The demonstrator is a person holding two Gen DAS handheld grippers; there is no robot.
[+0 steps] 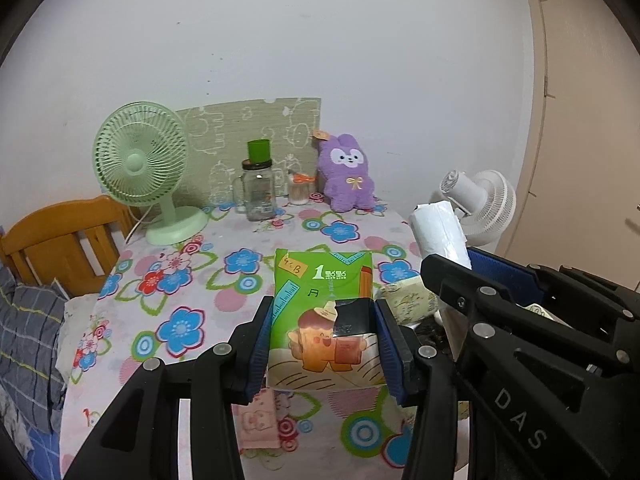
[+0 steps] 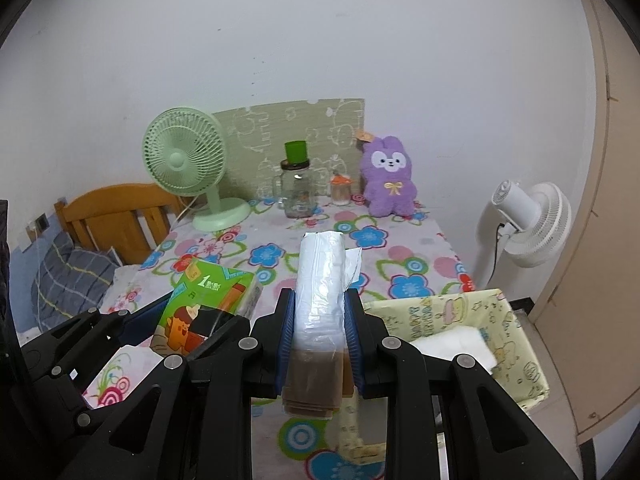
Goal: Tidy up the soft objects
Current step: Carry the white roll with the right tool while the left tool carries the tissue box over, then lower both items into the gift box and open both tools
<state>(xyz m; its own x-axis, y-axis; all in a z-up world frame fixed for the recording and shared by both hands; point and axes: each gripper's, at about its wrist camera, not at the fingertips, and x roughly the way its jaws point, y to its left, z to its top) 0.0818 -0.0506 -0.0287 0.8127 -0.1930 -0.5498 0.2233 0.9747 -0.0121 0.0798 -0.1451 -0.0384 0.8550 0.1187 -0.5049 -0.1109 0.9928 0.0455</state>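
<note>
Two blue pads (image 2: 352, 332) hide roll's (image 2: 320, 280) sides.

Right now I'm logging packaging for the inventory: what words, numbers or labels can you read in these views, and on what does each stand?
"1", followed by white characters too blurred to read: green tissue pack, held in the left gripper.
Handwritten, roughly "4.B", uncertain: yellow sticker on that pack.
"DAS": black arm of the right gripper.
"HAPPY BIRTHDAY", partly blurred: yellow fabric basket.
Tag on the purple plush: too small to read.
</note>
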